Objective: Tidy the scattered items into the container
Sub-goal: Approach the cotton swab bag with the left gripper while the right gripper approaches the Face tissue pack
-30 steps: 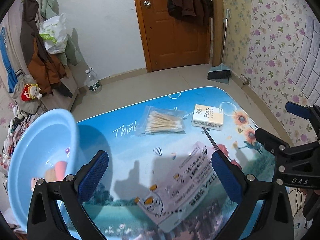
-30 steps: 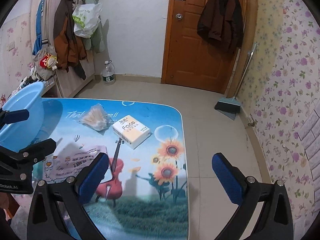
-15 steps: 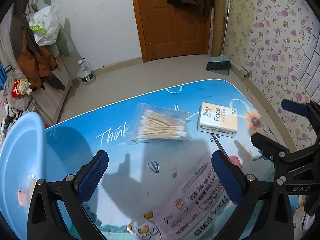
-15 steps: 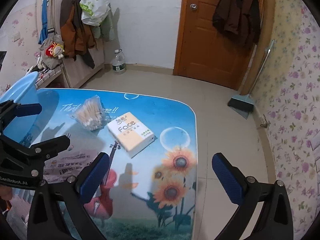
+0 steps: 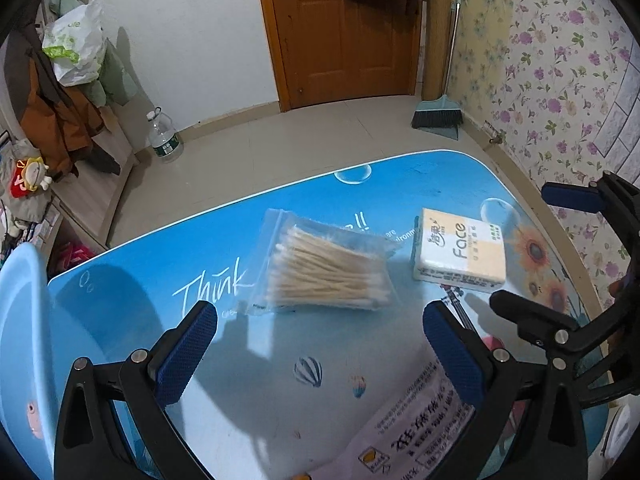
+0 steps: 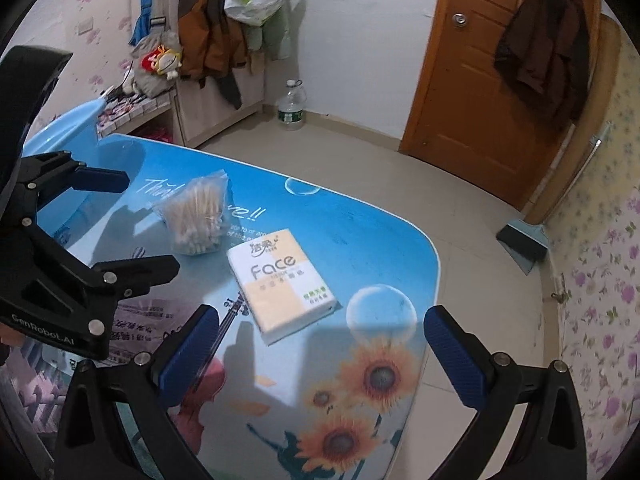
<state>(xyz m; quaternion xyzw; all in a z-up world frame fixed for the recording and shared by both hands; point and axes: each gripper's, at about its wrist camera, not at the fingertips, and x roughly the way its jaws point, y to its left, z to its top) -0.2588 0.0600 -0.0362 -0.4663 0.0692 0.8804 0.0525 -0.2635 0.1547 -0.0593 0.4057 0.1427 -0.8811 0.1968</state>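
Leftmost, the basin [image 5: 24, 320] stands at the table's [image 5: 420, 172] left edge. Next, the left gripper [image 5: 320, 344] hovers with jaws apart, the swab bag [image 5: 324, 268] lying just ahead of it, mid-table. That bag looks light, soft and slippery; pinching across the bundle's middle seems safest. Further right, the tissue pack [image 6: 282, 282] lies flat near the far right corner, light and squashy, best taken across its short sides. It sits just ahead of the right gripper [image 6: 320, 348], whose jaws are also apart.

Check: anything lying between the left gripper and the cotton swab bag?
No. In the left wrist view, only bare blue tabletop separates the open left gripper from the cotton swab bag. The tissue pack sits off to the right.
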